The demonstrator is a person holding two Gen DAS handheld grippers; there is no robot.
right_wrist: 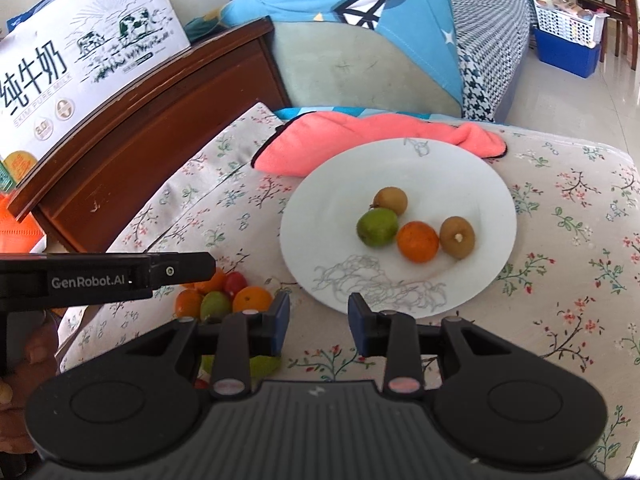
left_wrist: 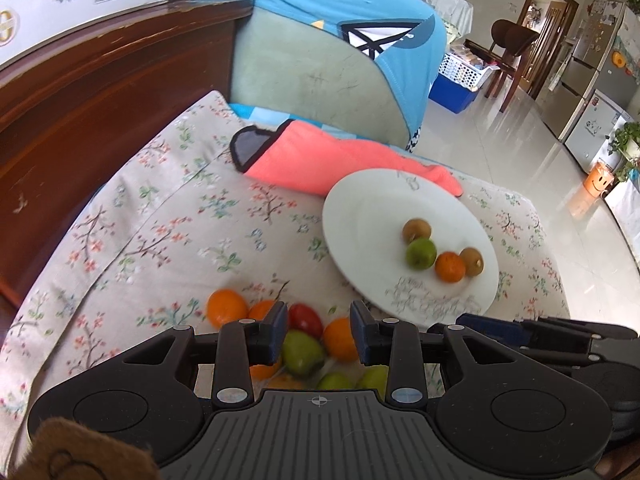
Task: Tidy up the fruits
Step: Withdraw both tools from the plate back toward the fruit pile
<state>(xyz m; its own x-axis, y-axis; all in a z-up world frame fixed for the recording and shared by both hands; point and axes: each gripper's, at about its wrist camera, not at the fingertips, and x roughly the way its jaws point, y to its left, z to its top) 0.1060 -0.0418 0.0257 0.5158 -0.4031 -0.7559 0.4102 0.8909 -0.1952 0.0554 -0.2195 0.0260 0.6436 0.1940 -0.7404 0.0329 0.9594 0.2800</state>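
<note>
Here we list the readable marks first: a white milk carton (right_wrist: 80, 52) on the dark wooden headboard (right_wrist: 152, 120) at far left carries large Chinese characters, the words "SKIM PURE MILK" and drawn cows, and the side of our left gripper (left_wrist: 319, 330), crossing the right wrist view, reads "GenRobot.AI". The white plate (right_wrist: 460, 184) on the floral cloth (right_wrist: 580, 240), faintly sketched along its rim, holds four fruits: two brown ones (right_wrist: 391, 200), a green one (right_wrist: 377, 227) and an orange (right_wrist: 417, 241), the last three touching in a row. A loose heap of fruit (left_wrist: 304, 344) lies near left of the plate: oranges, green pieces and one red, partly hidden behind the left gripper's fingers and body, so we cannot count it. The left gripper's jaws stand spread over that heap, holding nothing. Our right gripper (right_wrist: 319, 322) is likewise spread and empty, just near of the plate's rim. A pink towel (right_wrist: 360, 136) lies beyond the plate, its near edge hidden by it.
</note>
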